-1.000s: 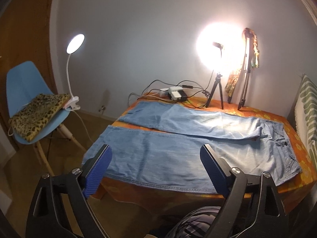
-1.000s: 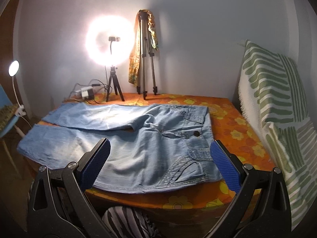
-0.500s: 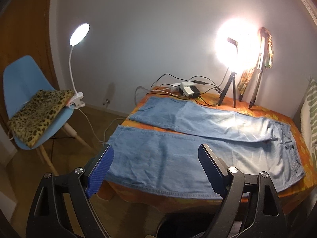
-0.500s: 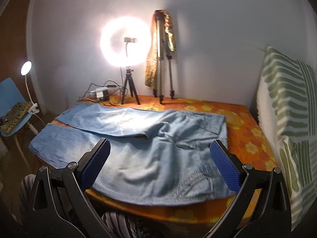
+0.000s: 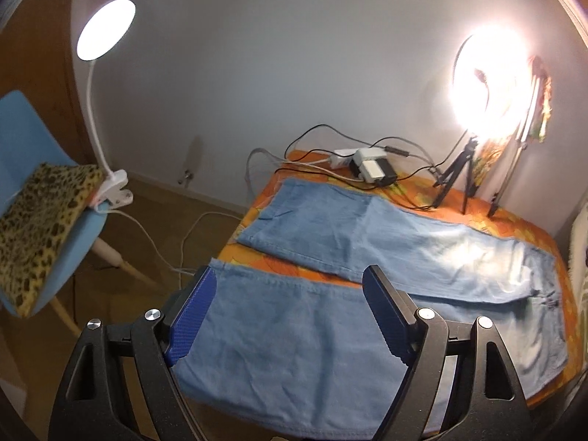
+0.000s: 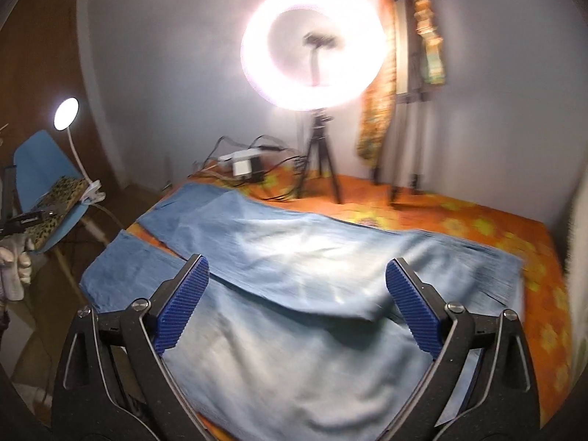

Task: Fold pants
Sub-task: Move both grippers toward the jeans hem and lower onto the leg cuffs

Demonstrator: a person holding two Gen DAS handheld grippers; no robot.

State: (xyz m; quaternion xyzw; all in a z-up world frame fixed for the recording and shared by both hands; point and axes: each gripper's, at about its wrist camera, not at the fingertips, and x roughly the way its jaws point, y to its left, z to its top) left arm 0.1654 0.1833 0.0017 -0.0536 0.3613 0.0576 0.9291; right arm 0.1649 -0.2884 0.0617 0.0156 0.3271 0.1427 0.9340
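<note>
Light blue jeans (image 5: 367, 257) lie spread flat on a table with an orange flowered cloth (image 5: 529, 229), legs apart toward the left, waist at the right. My left gripper (image 5: 290, 308) is open and empty, above the near leg close to its hem. My right gripper (image 6: 297, 294) is open and empty, above the near leg around the thigh of the jeans (image 6: 294, 257). Neither gripper touches the fabric.
A lit ring light on a small tripod (image 5: 488, 84) and a second tripod with a patterned scarf (image 6: 408, 84) stand at the table's back. A power strip with cables (image 5: 371, 165) lies at the back left. A blue chair (image 5: 33, 198) with a clip lamp (image 5: 106, 29) stands left.
Both grippers have moved forward and closer to the jeans. The left one has shifted left toward the leg hems. Both stay open.
</note>
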